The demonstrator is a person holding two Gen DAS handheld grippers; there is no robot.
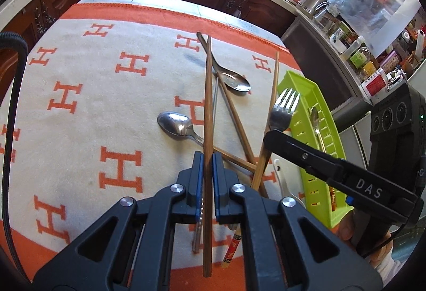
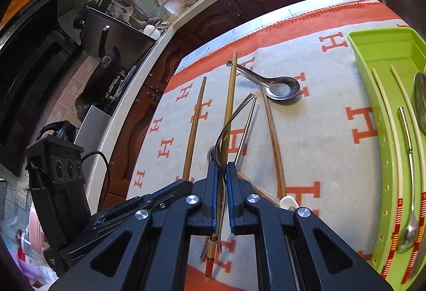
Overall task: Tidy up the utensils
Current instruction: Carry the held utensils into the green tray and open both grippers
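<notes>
My left gripper (image 1: 208, 158) is shut on a brown wooden chopstick (image 1: 208, 94) that runs forward between the pads, over the pile. My right gripper (image 2: 223, 168) is shut on a metal fork (image 2: 226, 131), held on edge; it shows in the left wrist view (image 1: 283, 110) beside the green tray. A second wooden chopstick (image 2: 230, 104) with a red end lies under the right pads. On the cloth lie a flat-bottomed metal spoon (image 1: 234, 79) (image 2: 279, 88), an oval metal spoon (image 1: 177, 124), more wooden chopsticks (image 2: 194, 126) (image 2: 274, 147) and a metal chopstick (image 2: 246, 128).
A green slotted tray (image 2: 364, 57) (image 1: 298, 83) at the table's right holds pale chopsticks (image 2: 391, 131), a thin metal spoon (image 2: 408, 158) and another spoon. An orange-and-white H-pattern cloth (image 1: 93, 104) covers the table. A white ceramic spoon (image 1: 281, 179) lies near the tray. Counters and dark cabinets ring the table.
</notes>
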